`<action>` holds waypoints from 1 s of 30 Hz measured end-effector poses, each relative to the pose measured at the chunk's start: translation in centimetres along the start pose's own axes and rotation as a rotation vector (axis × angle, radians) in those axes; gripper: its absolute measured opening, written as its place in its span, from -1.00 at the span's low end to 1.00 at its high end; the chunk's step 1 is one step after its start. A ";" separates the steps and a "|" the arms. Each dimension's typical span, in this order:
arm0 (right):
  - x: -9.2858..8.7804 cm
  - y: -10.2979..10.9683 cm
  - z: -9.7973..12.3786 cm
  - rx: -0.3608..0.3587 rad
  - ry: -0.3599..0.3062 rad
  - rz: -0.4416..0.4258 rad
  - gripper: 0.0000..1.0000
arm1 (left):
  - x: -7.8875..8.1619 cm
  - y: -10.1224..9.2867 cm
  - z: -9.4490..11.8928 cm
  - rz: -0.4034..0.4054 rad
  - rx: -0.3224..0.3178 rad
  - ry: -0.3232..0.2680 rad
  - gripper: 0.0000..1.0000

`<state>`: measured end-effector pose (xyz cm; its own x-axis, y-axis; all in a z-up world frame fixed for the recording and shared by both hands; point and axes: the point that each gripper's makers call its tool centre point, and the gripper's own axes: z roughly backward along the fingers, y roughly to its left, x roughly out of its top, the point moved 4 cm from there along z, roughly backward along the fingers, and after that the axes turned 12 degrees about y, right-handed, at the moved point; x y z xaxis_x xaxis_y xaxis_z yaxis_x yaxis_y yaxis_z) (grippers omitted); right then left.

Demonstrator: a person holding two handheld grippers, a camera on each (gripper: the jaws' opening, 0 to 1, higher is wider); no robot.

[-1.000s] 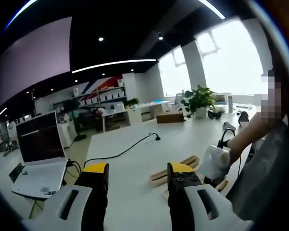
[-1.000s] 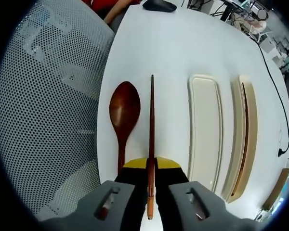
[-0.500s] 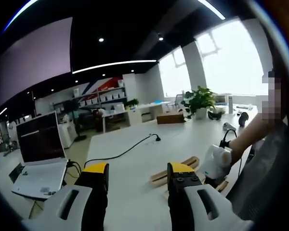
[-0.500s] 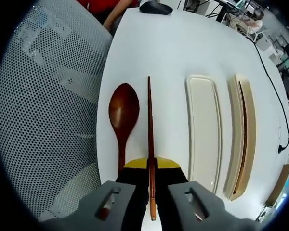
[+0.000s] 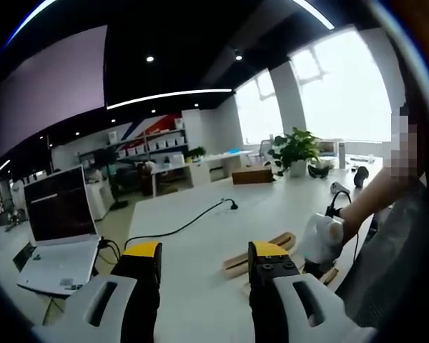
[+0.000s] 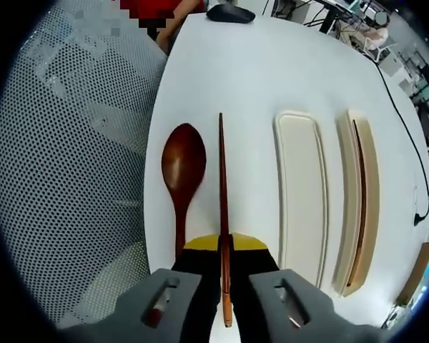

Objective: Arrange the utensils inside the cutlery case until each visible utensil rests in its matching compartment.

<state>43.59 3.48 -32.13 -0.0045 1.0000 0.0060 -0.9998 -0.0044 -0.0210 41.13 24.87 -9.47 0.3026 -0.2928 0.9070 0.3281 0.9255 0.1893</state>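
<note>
One chopstick point(image 6: 221, 193) is clamped in my right gripper point(image 6: 225, 251), held over the white table point(image 6: 236, 71) just beside the wooden spoon point(image 6: 181, 171). Left gripper point(image 5: 204, 261) hangs released, holding nothing. The cutlery case point(image 6: 298, 193) lies to the right, with a second chopstick point(image 6: 360, 207) already in the narrow compartment point(image 6: 370, 171). Step: carrying. Next, I judge: shift across to that slot, lower, release.

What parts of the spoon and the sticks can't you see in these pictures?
- Spoon, right gripper view: its handle end is hidden behind the right tongs.
- Chopstick in those tongs: the gripped stretch is hidden between the jaws.
- Second chopstick in the case: the case wall may cover its far end.
- Left gripper view: the case is partly behind the left tongs; its contents are too small to tell.
</note>
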 end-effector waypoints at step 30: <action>0.0 -2.9 4.1 -0.076 -0.008 -0.003 -1.00 | -0.1 0.1 -0.1 0.002 -0.005 -0.002 0.00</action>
<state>46.42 3.51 -28.01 -0.0016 0.9999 0.0139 -0.9953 -0.0003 -0.0973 41.20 24.97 -9.53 0.3010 -0.2905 0.9083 0.3318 0.9249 0.1858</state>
